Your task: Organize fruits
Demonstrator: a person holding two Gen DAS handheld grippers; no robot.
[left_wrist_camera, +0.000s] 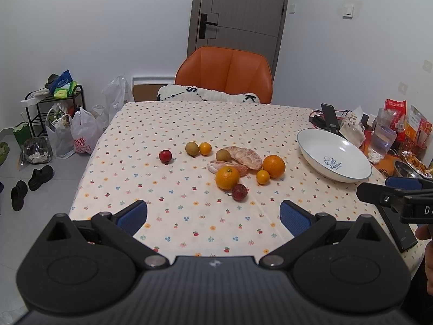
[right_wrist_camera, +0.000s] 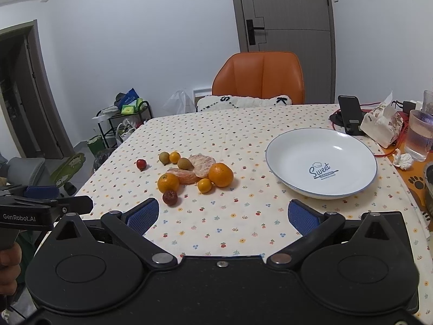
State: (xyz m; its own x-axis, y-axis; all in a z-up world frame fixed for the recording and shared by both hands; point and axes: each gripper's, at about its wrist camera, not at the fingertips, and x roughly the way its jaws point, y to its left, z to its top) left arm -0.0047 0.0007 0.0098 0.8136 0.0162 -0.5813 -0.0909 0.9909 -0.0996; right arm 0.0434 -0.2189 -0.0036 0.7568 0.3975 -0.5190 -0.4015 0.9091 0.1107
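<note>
Floral tablecloth (left_wrist_camera: 189, 124) bears fruits (left_wrist_camera: 227, 163) ahead of both wide-open, empty hand-held grippers, left (left_wrist_camera: 213, 216) and right (right_wrist_camera: 223, 216).

Fruit cluster (right_wrist_camera: 194, 174) mid-worktop (right_wrist_camera: 243, 216), ahead of my left claw (left_wrist_camera: 213, 218) | plate (right_wrist_camera: 321, 162) right of it, ahead of my right claw (right_wrist_camera: 223, 216) | chair (right_wrist_camera: 258, 77) behind the far edge | phone stand (right_wrist_camera: 350, 117) behind plate
</note>
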